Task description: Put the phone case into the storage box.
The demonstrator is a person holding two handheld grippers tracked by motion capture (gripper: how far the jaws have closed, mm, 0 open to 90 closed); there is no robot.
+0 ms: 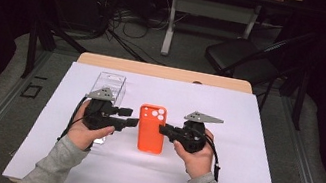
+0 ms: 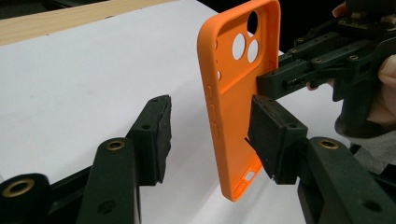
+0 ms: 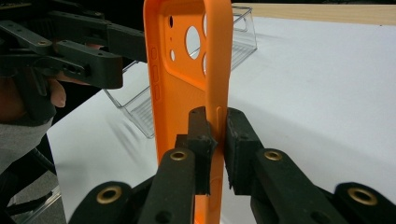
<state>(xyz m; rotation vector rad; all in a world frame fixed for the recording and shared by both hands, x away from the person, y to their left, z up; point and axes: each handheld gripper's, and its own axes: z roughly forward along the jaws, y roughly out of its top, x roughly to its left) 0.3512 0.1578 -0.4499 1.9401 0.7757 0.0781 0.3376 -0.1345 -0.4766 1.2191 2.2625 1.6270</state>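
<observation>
An orange phone case (image 1: 151, 127) with camera cut-outs is held between the two grippers over the white table cover. My right gripper (image 1: 163, 129) is shut on the case's right side wall; in the right gripper view its jaws (image 3: 217, 126) pinch that rim (image 3: 219, 70). My left gripper (image 1: 133, 118) is open at the case's left edge. In the left gripper view the case (image 2: 229, 107) stands between its spread jaws (image 2: 212, 121), close against one pad (image 2: 273, 133) and apart from the other. The right gripper (image 2: 308, 65) shows beyond it.
A clear plastic package (image 1: 111, 85) lies on the white sheet (image 1: 237, 176) behind my left hand, seen too in the right gripper view (image 3: 140, 102). The wooden table edge (image 1: 164, 72) runs along the back. A black chair (image 1: 243, 57) and cables sit on the floor beyond.
</observation>
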